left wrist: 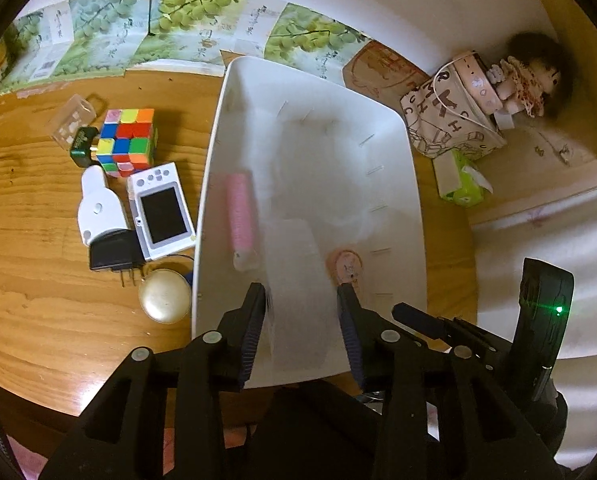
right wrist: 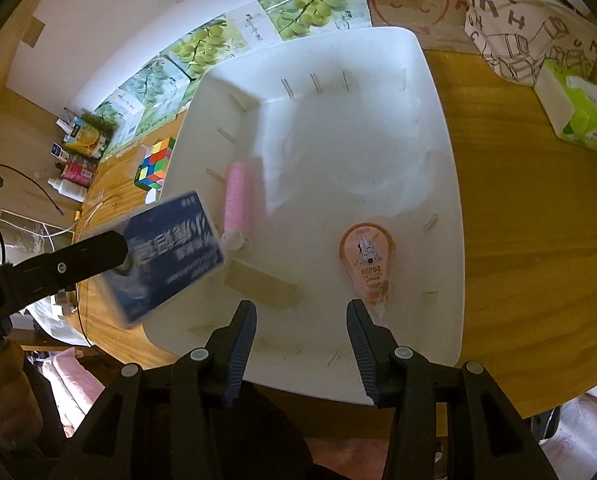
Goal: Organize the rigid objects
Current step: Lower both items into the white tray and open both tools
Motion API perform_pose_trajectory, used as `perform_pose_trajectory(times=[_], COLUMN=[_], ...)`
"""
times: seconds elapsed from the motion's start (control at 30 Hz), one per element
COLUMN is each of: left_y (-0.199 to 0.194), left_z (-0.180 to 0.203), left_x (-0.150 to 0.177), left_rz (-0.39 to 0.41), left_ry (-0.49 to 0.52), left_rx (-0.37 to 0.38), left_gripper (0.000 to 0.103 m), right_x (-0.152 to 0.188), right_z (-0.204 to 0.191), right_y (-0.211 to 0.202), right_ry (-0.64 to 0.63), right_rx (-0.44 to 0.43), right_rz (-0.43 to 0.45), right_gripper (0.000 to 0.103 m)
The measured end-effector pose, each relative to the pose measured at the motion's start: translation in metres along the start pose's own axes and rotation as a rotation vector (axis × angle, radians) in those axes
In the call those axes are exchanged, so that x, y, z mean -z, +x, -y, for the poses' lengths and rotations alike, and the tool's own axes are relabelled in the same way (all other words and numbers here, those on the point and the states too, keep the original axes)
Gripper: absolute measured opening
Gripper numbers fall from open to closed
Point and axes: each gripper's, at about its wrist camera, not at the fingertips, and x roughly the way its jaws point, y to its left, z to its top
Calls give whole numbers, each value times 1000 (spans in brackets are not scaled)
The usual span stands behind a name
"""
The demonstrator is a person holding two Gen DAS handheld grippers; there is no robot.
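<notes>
A white bin (left wrist: pixel 402 184) (right wrist: pixel 438 184) stands on the wooden table. In it lie a pink roller (left wrist: pixel 240 212) (right wrist: pixel 236 200), an orange correction tape (left wrist: pixel 346 264) (right wrist: pixel 366 264) and a flat beige piece (right wrist: pixel 262 286). My left gripper (left wrist: pixel 301 290) hangs over the bin's near left corner. A clear box with a blue label (right wrist: pixel 170 252) (left wrist: pixel 294 280) sits blurred and loose between its fingers, which stand open. My right gripper (right wrist: pixel 300 308) is open over the bin's near side with nothing between its fingers. The correction tape lies just beyond its right fingertip.
Left of the bin lie a colour cube (left wrist: pixel 128 142), a white handheld device with a screen (left wrist: pixel 162 210), a white plug (left wrist: pixel 98 208), a black charger (left wrist: pixel 112 256) and a gold round case (left wrist: pixel 164 296). Right of it sit a tissue pack (left wrist: pixel 460 184) (right wrist: pixel 578 116), a printed bag (left wrist: pixel 450 120) and a doll (left wrist: pixel 526 76).
</notes>
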Motion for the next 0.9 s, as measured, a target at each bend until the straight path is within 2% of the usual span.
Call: perform_pose_trajectory(times=[0.07,0.2,0.27,0.4,0.5,0.67,0.73,0.9], left_y=[-4,-18,-24,-42,-52,-67,-72,-82], left_z=[-1,-9,-15,-28,-40,-62,-71,-92], left_x=[0,-2,-2,-3,-4,-4,-3,0], left_rz=[19,78,112,202,238,258,261,247], left_ry=[9,6,4,29,48,81,91,126], left_rx=[-19,-59,-82,-177,-220,-270,-278,-283], left_gripper=[56,64,64,64,64,64,64,65], right_x=[0,1,0,0,0,1,3,10], right_z=[-1,-5,-9,-22,-32,-54,-62,-84], right_y=[2,5,6,7,7,10,10,11], right_ry=[8,17,20,26,28,51,64,108], right_rx=[-7,-29,-39,-72,-95,-136,-151,-199], right_rz=[-3,-6,-3,13,27,55,71,110], right_gripper=[55,56,57,61,65,65,68,69])
